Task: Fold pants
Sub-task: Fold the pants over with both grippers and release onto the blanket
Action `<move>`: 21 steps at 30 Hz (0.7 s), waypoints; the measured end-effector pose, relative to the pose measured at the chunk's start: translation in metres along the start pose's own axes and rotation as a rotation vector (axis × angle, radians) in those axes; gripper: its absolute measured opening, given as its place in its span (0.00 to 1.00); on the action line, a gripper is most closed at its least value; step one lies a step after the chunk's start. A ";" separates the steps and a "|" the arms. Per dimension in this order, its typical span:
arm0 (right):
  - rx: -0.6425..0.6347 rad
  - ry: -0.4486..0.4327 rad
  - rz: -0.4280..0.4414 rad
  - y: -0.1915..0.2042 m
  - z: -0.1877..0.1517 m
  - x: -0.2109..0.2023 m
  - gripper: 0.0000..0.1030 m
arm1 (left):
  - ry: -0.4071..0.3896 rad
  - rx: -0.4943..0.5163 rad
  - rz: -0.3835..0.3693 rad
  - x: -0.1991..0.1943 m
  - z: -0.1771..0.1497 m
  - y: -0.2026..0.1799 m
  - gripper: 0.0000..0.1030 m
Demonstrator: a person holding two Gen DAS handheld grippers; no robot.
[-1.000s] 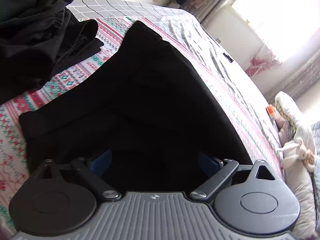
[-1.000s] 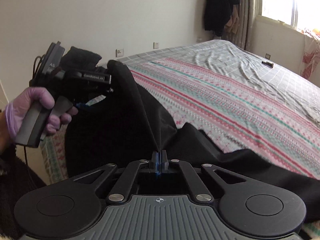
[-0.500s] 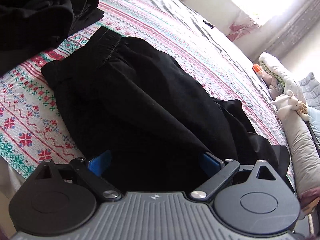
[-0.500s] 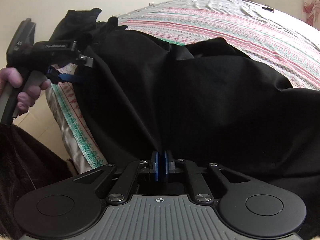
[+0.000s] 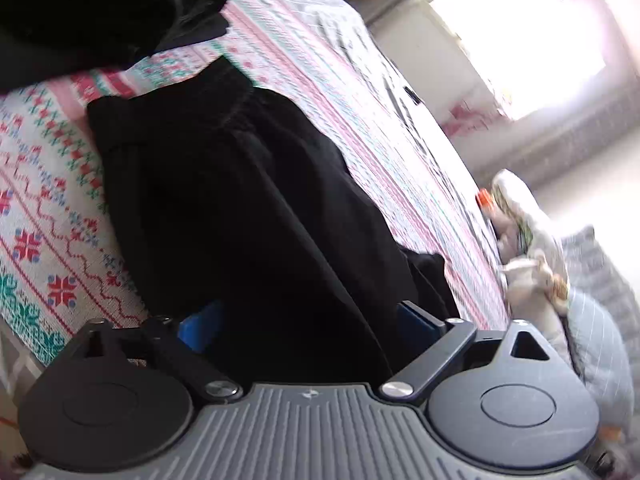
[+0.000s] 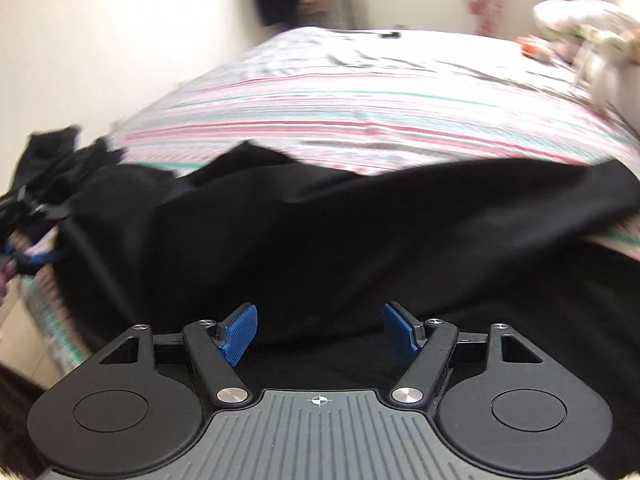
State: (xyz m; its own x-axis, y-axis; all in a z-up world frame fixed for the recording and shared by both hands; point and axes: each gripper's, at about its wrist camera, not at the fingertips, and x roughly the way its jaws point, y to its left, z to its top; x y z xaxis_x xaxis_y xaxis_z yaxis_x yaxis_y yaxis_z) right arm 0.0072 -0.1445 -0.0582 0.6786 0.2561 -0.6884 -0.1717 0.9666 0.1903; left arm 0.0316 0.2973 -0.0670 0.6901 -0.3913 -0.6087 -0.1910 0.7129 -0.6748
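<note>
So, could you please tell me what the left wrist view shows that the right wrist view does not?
Only the left wrist view shows the pants' waistband, the cross-stitch print close up and the left gripper, jaws wide, black cloth between them. Only the right wrist view shows the right gripper, whose jaws have just been opening, nothing pinched. Both show the black pants, the striped bedspread and the dark clothes pile.
</note>
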 end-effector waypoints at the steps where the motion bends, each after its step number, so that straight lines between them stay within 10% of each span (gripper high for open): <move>1: 0.042 -0.002 -0.024 -0.010 0.000 0.000 0.69 | -0.009 -0.028 -0.001 0.000 0.001 0.003 1.00; 17: 0.649 -0.144 -0.043 -0.128 0.000 0.025 0.52 | -0.188 -0.174 0.021 -0.009 0.010 0.020 0.62; 21: 0.635 -0.141 -0.068 -0.124 0.008 0.032 0.04 | -0.224 -0.149 0.069 -0.013 0.015 0.017 0.31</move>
State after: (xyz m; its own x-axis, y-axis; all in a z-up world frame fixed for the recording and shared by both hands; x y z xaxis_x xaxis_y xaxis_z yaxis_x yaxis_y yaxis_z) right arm 0.0563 -0.2557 -0.0982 0.7677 0.1490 -0.6232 0.3007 0.7750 0.5558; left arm 0.0305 0.3230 -0.0640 0.8057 -0.1944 -0.5596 -0.3322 0.6338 -0.6985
